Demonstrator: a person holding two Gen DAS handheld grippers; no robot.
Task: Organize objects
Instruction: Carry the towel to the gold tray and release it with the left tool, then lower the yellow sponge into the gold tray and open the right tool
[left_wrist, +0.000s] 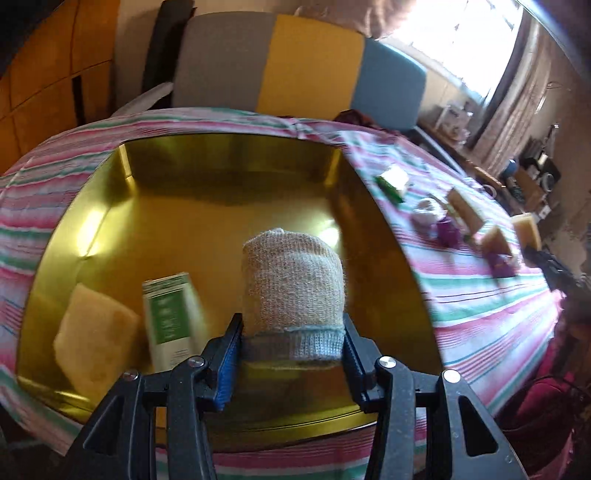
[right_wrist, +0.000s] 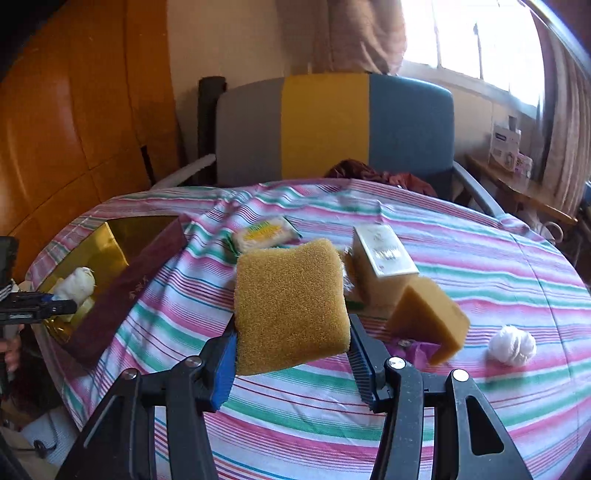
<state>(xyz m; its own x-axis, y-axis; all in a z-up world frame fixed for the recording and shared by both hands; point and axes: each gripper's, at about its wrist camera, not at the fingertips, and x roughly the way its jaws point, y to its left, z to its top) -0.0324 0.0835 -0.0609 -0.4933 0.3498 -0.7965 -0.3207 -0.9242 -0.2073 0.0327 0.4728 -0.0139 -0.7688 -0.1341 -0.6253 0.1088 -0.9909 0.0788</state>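
Observation:
My left gripper (left_wrist: 291, 332) is shut on a rolled grey sock (left_wrist: 291, 288) and holds it over the gold tin box (left_wrist: 229, 158). Inside the box lie a yellow sponge (left_wrist: 92, 332) and a green-and-white carton (left_wrist: 170, 317). My right gripper (right_wrist: 291, 332) is shut on a yellow sponge (right_wrist: 291, 299) and holds it above the striped tablecloth (right_wrist: 461, 258). In the right wrist view the gold box (right_wrist: 96, 240) is at the far left, with the left gripper (right_wrist: 55, 306) and its sock (right_wrist: 77, 282) over it.
On the cloth lie a second sponge (right_wrist: 428, 317), a cream box (right_wrist: 384, 258), a yellow-green packet (right_wrist: 266, 232), a white ball of fabric (right_wrist: 513, 345) and a purple item (right_wrist: 417, 347). A dark red lid (right_wrist: 125, 291) leans against the box. A striped chair (right_wrist: 332, 125) stands behind the table.

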